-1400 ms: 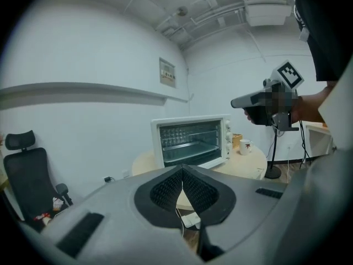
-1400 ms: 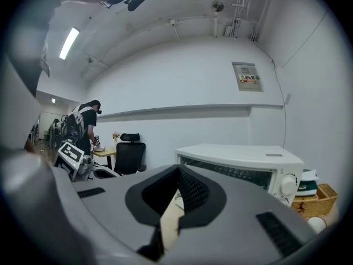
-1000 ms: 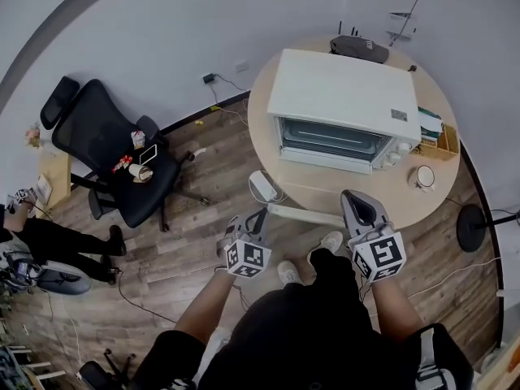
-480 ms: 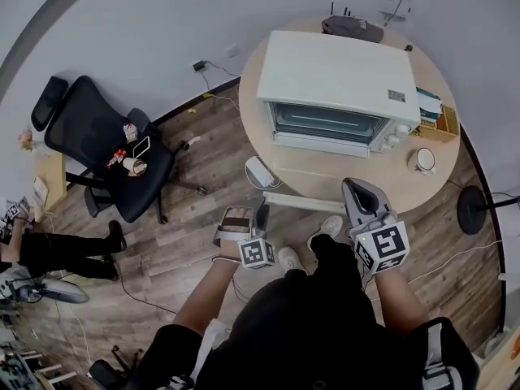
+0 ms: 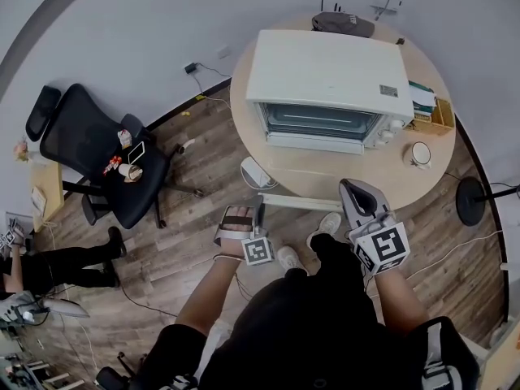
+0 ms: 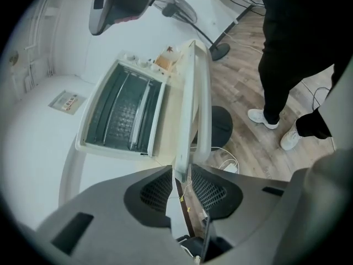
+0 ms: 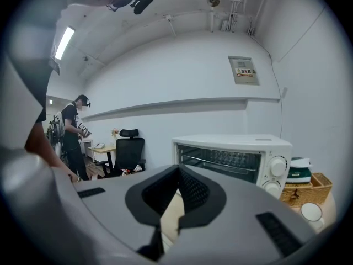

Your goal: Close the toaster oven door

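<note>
The white toaster oven [image 5: 325,75] stands on a round wooden table [image 5: 325,181], its door [image 5: 296,203] swung down flat towards me. My left gripper [image 5: 242,219] is at the door's left end. In the left gripper view its jaws [image 6: 182,184] straddle the door's edge [image 6: 187,120] and are closing, with small gaps still showing at the pads. The door handle [image 6: 204,93] runs alongside. My right gripper [image 5: 355,192] hovers over the door's right end, shut and holding nothing. The right gripper view shows the oven's open cavity [image 7: 223,162] ahead.
A cup [image 5: 419,153] and a wooden box [image 5: 435,114] sit right of the oven, a router [image 5: 341,24] behind it. On the floor are a white adapter [image 5: 253,172], an office chair [image 5: 89,149] and a fan base [image 5: 471,201]. A person [image 5: 49,262] stands far left.
The left gripper's jaws went from shut to spread wide and now stand at the door's left end. The right gripper stayed put. The door is still down.
</note>
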A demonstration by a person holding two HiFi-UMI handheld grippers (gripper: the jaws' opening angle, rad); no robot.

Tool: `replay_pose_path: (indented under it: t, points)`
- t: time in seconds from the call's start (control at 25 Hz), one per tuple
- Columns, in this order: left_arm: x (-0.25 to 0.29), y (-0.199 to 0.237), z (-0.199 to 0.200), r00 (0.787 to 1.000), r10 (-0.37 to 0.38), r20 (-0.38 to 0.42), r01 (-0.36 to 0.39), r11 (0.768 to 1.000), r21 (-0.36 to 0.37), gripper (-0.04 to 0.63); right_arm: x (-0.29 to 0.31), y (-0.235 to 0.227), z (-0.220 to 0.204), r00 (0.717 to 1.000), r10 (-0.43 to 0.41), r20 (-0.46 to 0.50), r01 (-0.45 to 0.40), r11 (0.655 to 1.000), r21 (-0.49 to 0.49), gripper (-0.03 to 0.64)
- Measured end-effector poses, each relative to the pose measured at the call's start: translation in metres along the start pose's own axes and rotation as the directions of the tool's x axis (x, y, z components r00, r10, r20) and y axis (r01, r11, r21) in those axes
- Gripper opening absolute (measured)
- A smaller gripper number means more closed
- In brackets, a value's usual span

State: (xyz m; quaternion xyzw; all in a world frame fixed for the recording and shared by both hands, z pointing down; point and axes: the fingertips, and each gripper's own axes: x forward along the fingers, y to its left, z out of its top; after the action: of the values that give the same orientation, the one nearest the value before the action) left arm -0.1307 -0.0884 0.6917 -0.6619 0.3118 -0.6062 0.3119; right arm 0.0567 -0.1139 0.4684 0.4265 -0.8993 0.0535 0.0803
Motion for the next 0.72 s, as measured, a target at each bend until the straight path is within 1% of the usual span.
replay_pose_path:
  t: [0.12, 0.24, 0.36, 0.44, 0.52, 0.64, 0.72]
  points:
    - [0.001, -0.003, -0.002, 0.999, -0.029, -0.018, 0.030, 0.998, 0.058, 0.090, -0.001, -0.005, -0.006, 1.000, -0.017, -0.015, 0.017, 1.000, 0.013, -0.002]
    - [0.001, -0.001, -0.002, 1.000, -0.029, -0.011, 0.030, 0.998, 0.048, 0.061, 0.000, -0.007, -0.008, 1.000, -0.024, -0.019, 0.024, 0.999, 0.022, -0.002]
    - [0.002, 0.000, -0.001, 0.999, -0.041, -0.010, 0.042, 0.998, 0.042, 0.054, 0.005, -0.007, -0.006, 1.000, -0.018, -0.013, 0.019, 1.000, 0.024, -0.003]
    - [0.001, 0.001, 0.001, 0.999, -0.036, -0.001, 0.036, 0.999, 0.025, 0.054, 0.007, -0.006, -0.003, 1.000, -0.015, -0.009, 0.015, 1.000, 0.020, -0.003]
    - [0.000, 0.007, 0.001, 1.000, -0.017, 0.011, 0.017, 1.000, -0.014, 0.052, 0.008, -0.005, -0.001, 1.000, -0.016, -0.009, 0.016, 1.000, 0.013, -0.003]
    - [-0.007, 0.018, 0.002, 1.000, -0.007, 0.008, 0.008, 0.997, -0.082, 0.051, 0.008, -0.009, -0.002, 0.999, -0.031, -0.028, 0.031, 0.999, 0.013, -0.002]
    - [-0.010, 0.026, 0.003, 1.000, 0.011, 0.009, -0.010, 0.994, -0.110, 0.049, 0.007, -0.012, -0.005, 0.998, -0.040, -0.039, 0.041, 0.999, 0.017, -0.002]
